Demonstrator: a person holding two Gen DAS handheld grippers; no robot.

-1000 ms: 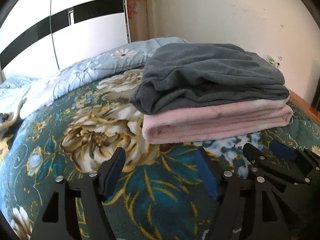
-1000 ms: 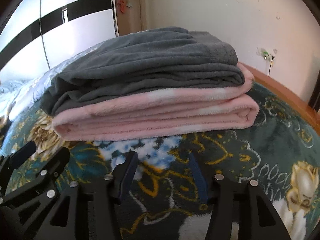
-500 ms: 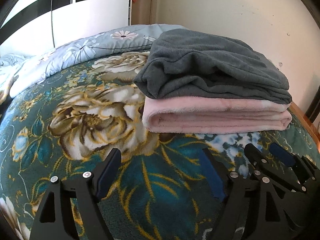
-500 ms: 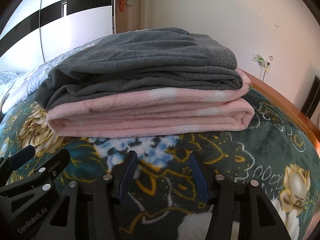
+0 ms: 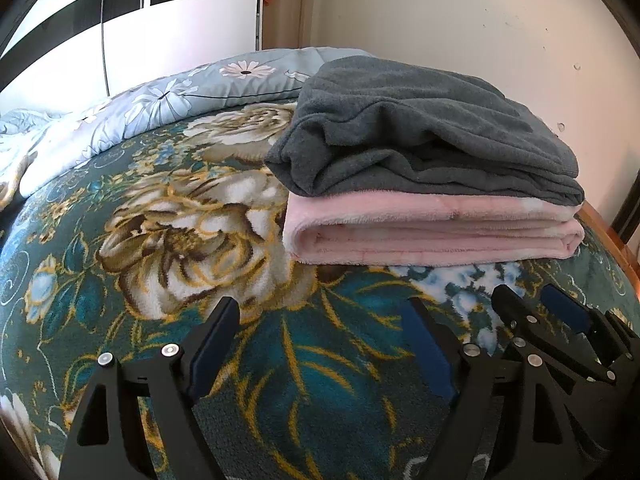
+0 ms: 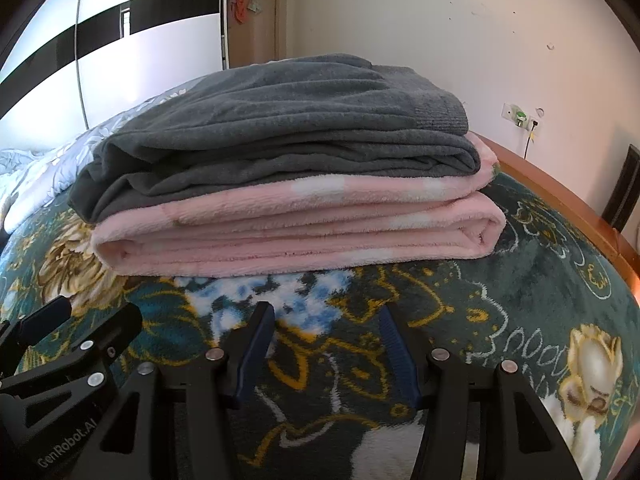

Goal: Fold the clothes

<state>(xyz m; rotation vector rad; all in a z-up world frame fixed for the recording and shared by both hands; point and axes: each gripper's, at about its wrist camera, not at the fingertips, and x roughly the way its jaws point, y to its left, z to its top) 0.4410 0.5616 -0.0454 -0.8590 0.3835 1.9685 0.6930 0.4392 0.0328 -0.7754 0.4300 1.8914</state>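
Grey garment [image 6: 280, 120] stacked on pink one [image 6: 296, 232], centre frame; I hold left gripper [image 5: 320, 320] and right gripper [image 6: 326, 320] apart, empty, folding apparently done.

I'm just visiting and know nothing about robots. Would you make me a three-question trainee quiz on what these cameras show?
1. True or false: the gray garment lies on top of the pink garment.
2. The left gripper is: A) shut on cloth, B) open and empty, C) out of view.
3. Fill in: the stack rests on a ____ blanket.

Key: 1 true; 2 B; 3 floral. The right gripper is open too.
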